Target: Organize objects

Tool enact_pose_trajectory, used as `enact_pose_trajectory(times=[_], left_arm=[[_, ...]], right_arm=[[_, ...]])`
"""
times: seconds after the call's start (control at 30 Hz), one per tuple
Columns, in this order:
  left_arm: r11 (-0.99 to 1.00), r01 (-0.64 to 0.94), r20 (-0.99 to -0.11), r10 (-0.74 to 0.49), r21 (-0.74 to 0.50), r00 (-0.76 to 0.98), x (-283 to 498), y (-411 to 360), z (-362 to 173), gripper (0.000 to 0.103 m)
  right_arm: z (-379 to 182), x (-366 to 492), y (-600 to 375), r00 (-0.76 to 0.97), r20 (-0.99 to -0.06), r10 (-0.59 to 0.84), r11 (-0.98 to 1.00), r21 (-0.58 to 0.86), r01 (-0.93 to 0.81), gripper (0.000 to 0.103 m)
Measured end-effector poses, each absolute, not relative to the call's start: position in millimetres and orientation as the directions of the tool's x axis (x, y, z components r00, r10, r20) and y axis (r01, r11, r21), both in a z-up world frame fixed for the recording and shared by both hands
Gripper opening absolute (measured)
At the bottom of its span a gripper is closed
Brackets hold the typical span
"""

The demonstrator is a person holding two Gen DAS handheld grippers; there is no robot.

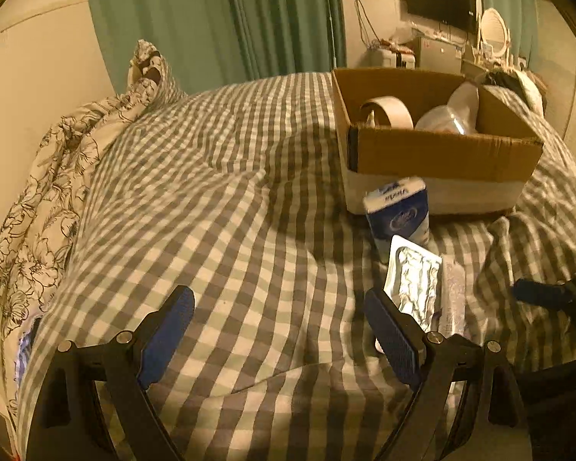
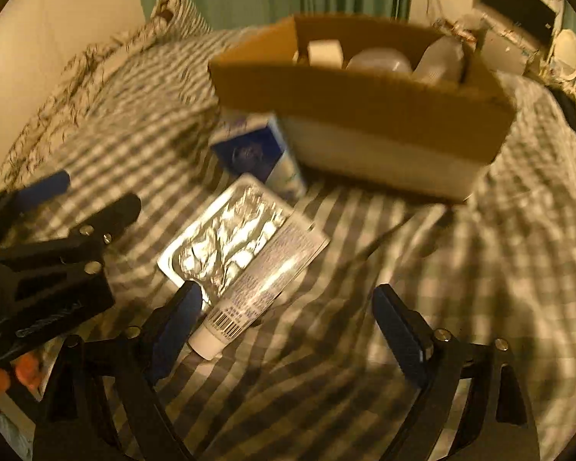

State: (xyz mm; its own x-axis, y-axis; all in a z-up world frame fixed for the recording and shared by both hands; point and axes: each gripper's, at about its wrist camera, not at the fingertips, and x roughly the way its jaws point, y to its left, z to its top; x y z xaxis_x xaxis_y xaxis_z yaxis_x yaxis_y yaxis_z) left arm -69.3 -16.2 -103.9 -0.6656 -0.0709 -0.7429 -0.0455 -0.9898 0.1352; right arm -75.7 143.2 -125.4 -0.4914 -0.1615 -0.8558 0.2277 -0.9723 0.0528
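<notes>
Bedding in a check pattern (image 1: 230,199) carried everything. Far right sat the box (image 1: 441,153), with a tape roll (image 1: 388,109) and clear containers (image 1: 445,119) inside. Just near of it stood a blue carton (image 1: 399,211), then a foil pack (image 2: 226,238) and a tube (image 2: 265,280) lying side by side. The left gripper (image 1: 280,330) hung spread and empty; the right gripper (image 2: 288,330) was spread too, its left finger (image 2: 176,322) beside the tube's cap.

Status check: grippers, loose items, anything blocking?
Left gripper and right gripper open, empty. Tube, foil pack, blue carton on bedspread before cardboard box. Path unobstructed.
</notes>
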Motion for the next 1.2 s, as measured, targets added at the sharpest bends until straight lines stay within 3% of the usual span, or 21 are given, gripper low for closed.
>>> enact_pose_trajectory(times=[0.1, 0.2, 0.27, 0.37, 0.4, 0.6, 0.8, 0.87, 0.93, 0.97, 1.1, 1.2], left_arm=[[-0.990, -0.038, -0.749, -0.076, 0.134, -0.658, -71.6, -17.4, -106.1, 0.093], [-0.991, -0.036, -0.753, -0.073, 0.126, -0.654, -72.3, -20.0, -107.5, 0.093], [-0.992, -0.037, -0.756, -0.069, 0.122, -0.651, -72.5, -21.4, -108.1, 0.093], [-0.993, -0.036, -0.760, -0.064, 0.114, -0.647, -72.7, -23.0, -108.9, 0.093], [-0.992, -0.038, -0.759, -0.065, 0.117, -0.647, -72.2, -21.9, -109.0, 0.093], [-0.984, -0.071, -0.762, -0.078, 0.161, -0.643, -72.2, -9.3, -111.4, 0.093], [-0.988, -0.042, -0.766, -0.088, 0.149, -0.637, -73.5, -16.1, -111.3, 0.093], [-0.990, -0.029, -0.763, -0.086, 0.136, -0.641, -73.5, -20.7, -109.4, 0.093], [-0.993, -0.021, -0.763, -0.076, 0.116, -0.642, -74.1, -26.1, -106.9, 0.093], [-0.995, -0.006, -0.762, -0.069, 0.095, -0.644, -74.7, -32.0, -104.9, 0.093], [-0.998, 0.002, -0.759, -0.050, 0.064, -0.649, -73.5, -36.9, -103.5, 0.093], [-0.995, -0.017, -0.761, -0.067, 0.101, -0.645, -73.6, -28.9, -105.8, 0.093]], right_arm=[[-138.7, -79.5, 138.5, -0.462, -0.873, -0.155, -0.970, 0.047, 0.237, 0.078], [-145.1, -80.4, 138.5, -0.438, -0.871, -0.220, -0.959, 0.111, 0.261, 0.051], [-145.7, -81.0, 141.4, -0.433, -0.869, -0.240, -0.957, 0.137, 0.255, 0.044], [-136.7, -76.8, 146.6, -0.462, -0.849, -0.255, -0.956, 0.151, 0.250, 0.017], [-130.4, -73.6, 149.6, -0.480, -0.840, -0.252, -0.958, 0.145, 0.248, 0.003], [-104.1, -68.0, 161.7, -0.538, -0.822, -0.186, -0.971, 0.069, 0.229, 0.001], [-111.4, -71.6, 162.2, -0.491, -0.843, -0.221, -0.965, 0.116, 0.236, 0.002], [-119.0, -74.4, 153.5, -0.468, -0.857, -0.215, -0.965, 0.112, 0.239, 0.011], [-126.8, -74.5, 146.3, -0.449, -0.866, -0.221, -0.960, 0.112, 0.256, 0.050], [-131.0, -74.6, 144.0, -0.441, -0.868, -0.227, -0.958, 0.118, 0.261, 0.055], [-146.7, -78.6, 138.7, -0.424, -0.883, -0.204, -0.959, 0.094, 0.266, 0.054], [-145.5, -80.8, 139.5, -0.429, -0.875, -0.223, -0.958, 0.116, 0.262, 0.034]])
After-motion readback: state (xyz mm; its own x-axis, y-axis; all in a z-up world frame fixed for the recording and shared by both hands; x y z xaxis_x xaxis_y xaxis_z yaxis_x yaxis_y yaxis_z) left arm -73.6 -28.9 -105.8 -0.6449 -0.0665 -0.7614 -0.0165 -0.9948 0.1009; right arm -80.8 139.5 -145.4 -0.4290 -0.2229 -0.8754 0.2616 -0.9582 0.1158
